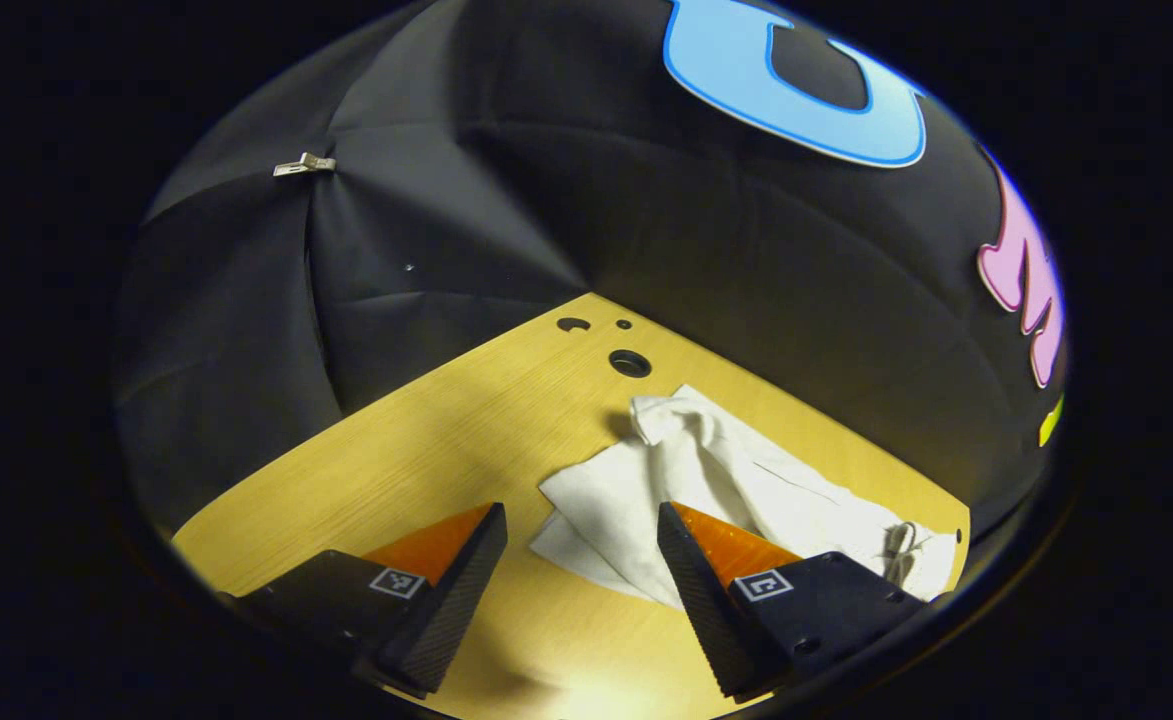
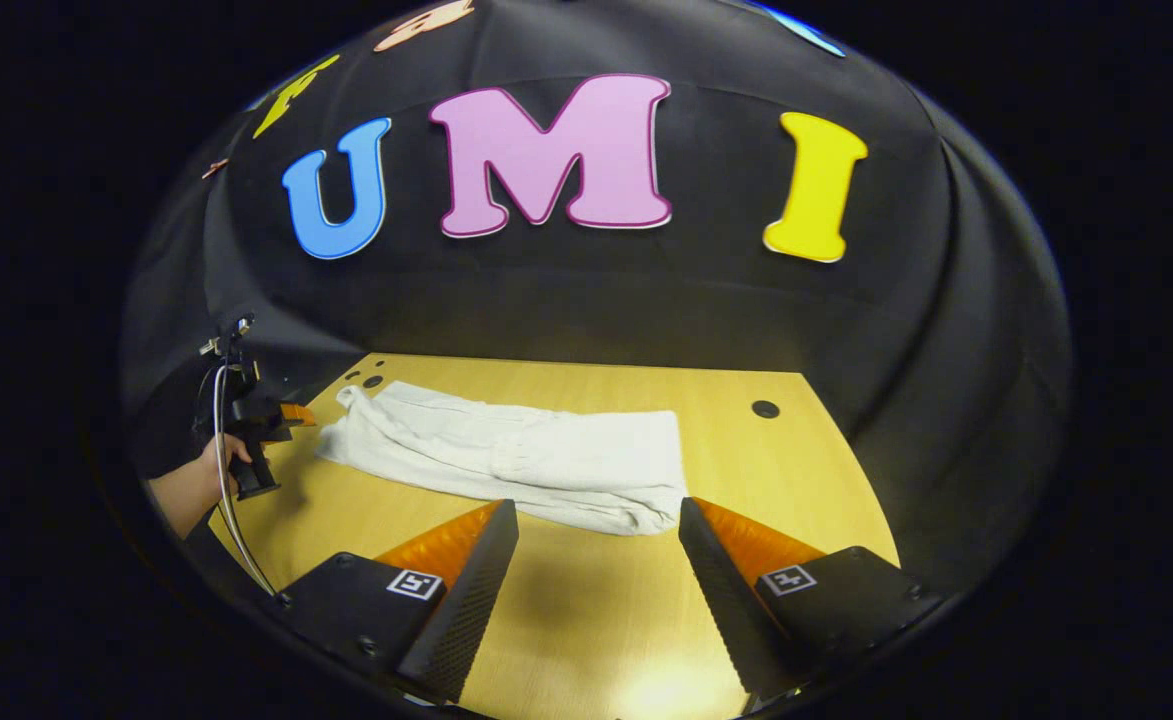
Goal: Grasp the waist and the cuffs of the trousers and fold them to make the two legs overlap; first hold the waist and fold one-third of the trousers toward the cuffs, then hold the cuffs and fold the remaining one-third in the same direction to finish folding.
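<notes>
At the bottom of each view, the left gripper and right gripper hold their fingers spread wide, gripping nothing. Beyond them, white trousers lie flat mid-frame on the wooden tabletop.

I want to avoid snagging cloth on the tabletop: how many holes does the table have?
4 visible: three clustered at the table's far left corner beyond the trousers, namely, and one far right. The trousers may hide more.
</notes>
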`<action>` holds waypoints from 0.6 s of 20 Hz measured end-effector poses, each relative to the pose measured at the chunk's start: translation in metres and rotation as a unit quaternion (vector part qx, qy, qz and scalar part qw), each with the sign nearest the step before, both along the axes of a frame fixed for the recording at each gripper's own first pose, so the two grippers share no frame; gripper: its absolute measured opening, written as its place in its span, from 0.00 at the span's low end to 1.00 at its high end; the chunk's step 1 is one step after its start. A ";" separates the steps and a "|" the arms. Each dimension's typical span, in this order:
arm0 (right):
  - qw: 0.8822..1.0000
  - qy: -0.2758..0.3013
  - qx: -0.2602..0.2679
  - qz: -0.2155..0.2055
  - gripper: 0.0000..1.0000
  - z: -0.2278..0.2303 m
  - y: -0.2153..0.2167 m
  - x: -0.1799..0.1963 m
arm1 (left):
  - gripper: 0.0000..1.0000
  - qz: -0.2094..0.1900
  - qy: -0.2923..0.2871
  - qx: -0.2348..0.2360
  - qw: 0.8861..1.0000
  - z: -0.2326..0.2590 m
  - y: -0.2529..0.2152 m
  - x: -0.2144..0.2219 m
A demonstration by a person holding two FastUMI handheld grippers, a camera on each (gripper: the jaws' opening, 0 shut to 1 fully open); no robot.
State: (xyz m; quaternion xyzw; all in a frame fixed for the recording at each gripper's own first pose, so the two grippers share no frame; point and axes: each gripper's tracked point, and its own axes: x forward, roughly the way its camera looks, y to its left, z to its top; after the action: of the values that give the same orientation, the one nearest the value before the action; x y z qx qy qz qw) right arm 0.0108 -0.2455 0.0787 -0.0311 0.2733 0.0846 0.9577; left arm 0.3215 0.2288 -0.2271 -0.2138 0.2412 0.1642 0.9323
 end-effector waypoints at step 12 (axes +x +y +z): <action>0.998 0.041 0.011 -0.044 0.99 -0.023 -0.007 -0.067 | 0.96 -0.028 0.082 0.080 0.993 -0.058 -0.012 0.038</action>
State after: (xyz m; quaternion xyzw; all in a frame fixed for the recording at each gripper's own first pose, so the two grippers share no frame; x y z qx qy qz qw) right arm -0.0559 -0.2527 0.0557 -0.0053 0.3123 0.0463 0.9488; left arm 0.3593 0.2171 -0.2847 -0.1172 0.3083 0.1739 0.9279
